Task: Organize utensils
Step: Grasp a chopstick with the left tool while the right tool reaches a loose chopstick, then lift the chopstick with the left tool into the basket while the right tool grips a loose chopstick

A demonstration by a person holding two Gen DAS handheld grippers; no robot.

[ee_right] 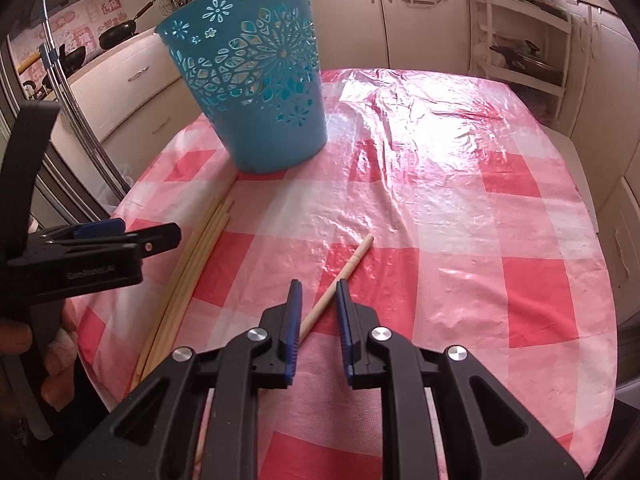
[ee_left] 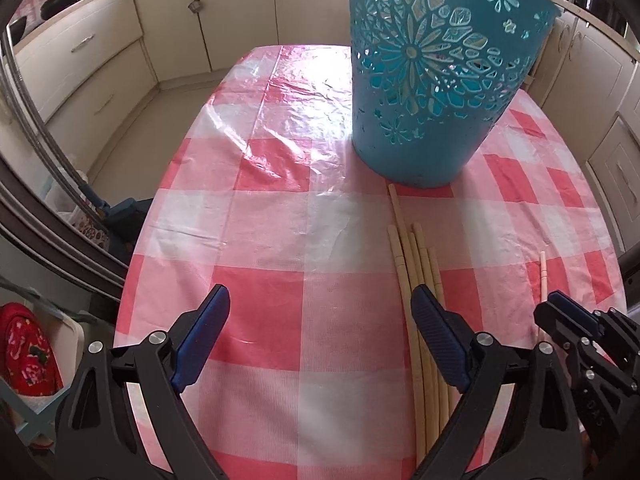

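Observation:
A teal perforated basket [ee_left: 432, 80] stands upright on the pink checked tablecloth [ee_left: 260, 240]; it also shows in the right wrist view [ee_right: 260, 92]. A bundle of several pale wooden chopsticks [ee_left: 416, 264] lies in front of it, also in the right wrist view [ee_right: 192, 256]. One single chopstick [ee_right: 344, 272] lies apart from the bundle. My left gripper [ee_left: 320, 304] is open wide and empty, its right finger over the bundle. My right gripper [ee_right: 318, 292] is partly open, its jaws on either side of the single chopstick, which they do not pinch. The right gripper shows in the left wrist view [ee_left: 568, 320].
The table's edges curve away at left and right. Cream kitchen cabinets [ee_left: 100, 52] surround the table. A white shelf rack [ee_right: 524, 40] stands at the back right. Woks [ee_right: 116, 32] sit on the counter at the back left.

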